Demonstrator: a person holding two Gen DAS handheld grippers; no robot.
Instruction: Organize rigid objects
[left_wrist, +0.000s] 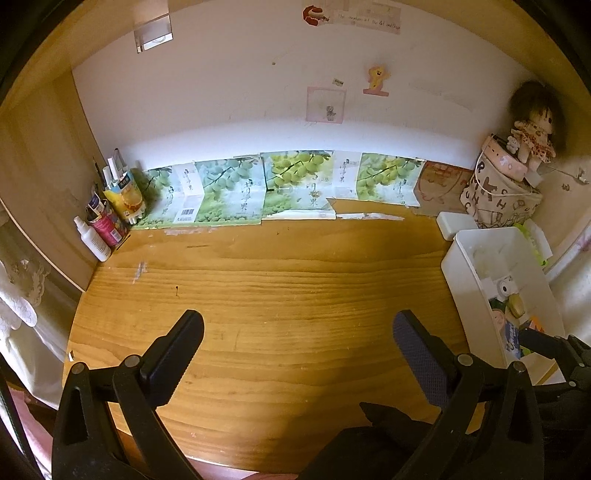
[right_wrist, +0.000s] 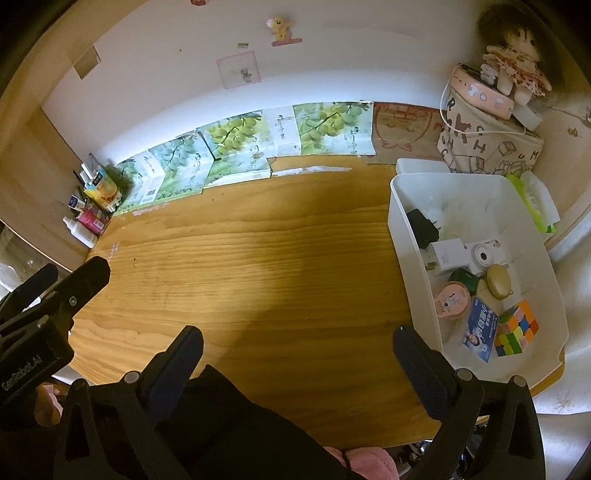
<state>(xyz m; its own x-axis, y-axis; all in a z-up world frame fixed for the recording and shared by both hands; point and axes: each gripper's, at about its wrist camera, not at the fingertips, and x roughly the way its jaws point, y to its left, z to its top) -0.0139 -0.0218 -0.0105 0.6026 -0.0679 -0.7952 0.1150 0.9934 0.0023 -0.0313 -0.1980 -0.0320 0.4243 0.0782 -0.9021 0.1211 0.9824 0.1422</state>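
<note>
Landmark: white bin (right_wrist: 417, 236) at the counter's right end, open top
Counter: bare wood (right_wrist: 258, 258) left of the bin; nothing loose lies on it
Left tongs (left_wrist: 299, 332): wide, empty, over the counter left of the bin
Right tongs (right_wrist: 298, 345): wide, empty, over the counter's near edge, just left of the bin
Bin contents: cube (right_wrist: 515, 326), blue card box (right_wrist: 480, 330), pink round tin (right_wrist: 452, 298), tan oval case (right_wrist: 498, 281), dark green case (right_wrist: 463, 278), white toy camera (right_wrist: 482, 253), white plug (right_wrist: 448, 254), black plug (right_wrist: 423, 227); all heaped toward the near end, touching one another
Far end of bin: bare floor
Task standing: seems near done, since the rigid pieces all sit inside the bin
Cube, handling: stiff, light, glossy plastic; take it across two flat opposite faces, as the layers may twist if caught at a corner
Tin and oval case: rounded, likely slippery; grip across the widest line from above
Card box: light, walls may dent; pinch the narrow edges gently
Plugs: hard, dense for their bulk; hold the body, not the prongs
Camera: probably hollow plastic, lens side fragile; clamp the flat sides
Behind bin: cloth bag (right_wrist: 491, 147) with a doll (right_wrist: 515, 59) on top, soft, not part of the job
Far left of bin: bottles and tubes (right_wrist: 92, 210) in the corner
</note>
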